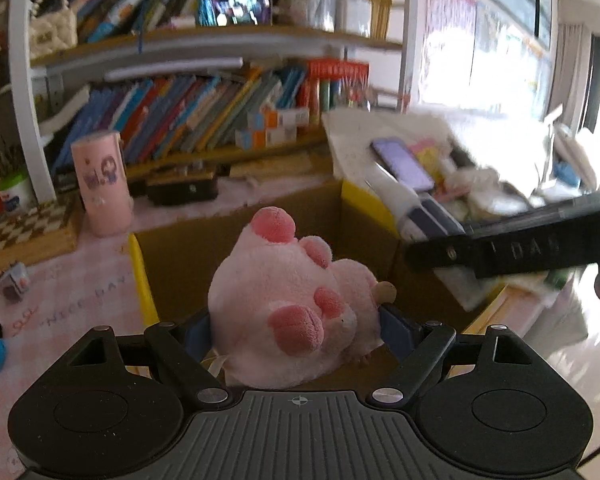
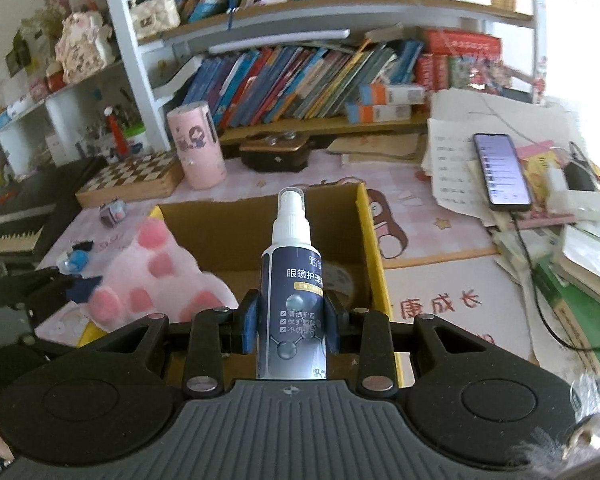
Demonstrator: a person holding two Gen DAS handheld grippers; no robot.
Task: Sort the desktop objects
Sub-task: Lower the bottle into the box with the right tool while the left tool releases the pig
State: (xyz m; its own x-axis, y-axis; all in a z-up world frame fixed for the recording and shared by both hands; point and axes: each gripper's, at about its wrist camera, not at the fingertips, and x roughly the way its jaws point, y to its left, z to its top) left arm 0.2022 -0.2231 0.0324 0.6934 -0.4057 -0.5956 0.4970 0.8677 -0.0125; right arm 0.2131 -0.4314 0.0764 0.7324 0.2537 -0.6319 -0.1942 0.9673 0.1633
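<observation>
left gripper [image 1: 296, 330] clamped on a pink plush toy [image 1: 288, 304], blue pads [image 1: 398, 326] pressed into both flanks. toy is feet-up, darker pink paws toward the lens, hanging over the open cardboard box [image 1: 172, 248]. box has yellow edges, brown inside.

right gripper [image 2: 290, 322] clamped on a spray bottle [image 2: 294, 296], blue pads [image 2: 250, 326] touching its dark lower body on both sides. bottle upright along the fingers, white pump head at top, dark blue label with chinese text. it sits over the near end of the same cardboard box [image 2: 260, 220]. roll of tape [image 2: 340, 278] on the box floor, just behind the bottle, partly hidden.

cross views: plush toy [image 2: 156, 276] and left gripper [image 2: 52, 284] show at the box's left edge in the right wrist view; right gripper [image 1: 512, 246] enters the left wrist view from the right as a black, blurred bar.

around the box: pink checked desk mat [image 2: 440, 220]. pink cylinder [image 2: 198, 144] with cartoon print upright behind the box, chessboard [image 2: 130, 178] beside it to the left, dark wooden box [image 2: 274, 152] to its right. phone [image 2: 502, 170], screen lit, cable plugged in, lying on a pile of papers to the right. bookshelf [image 2: 300, 76] behind, books leaning.
</observation>
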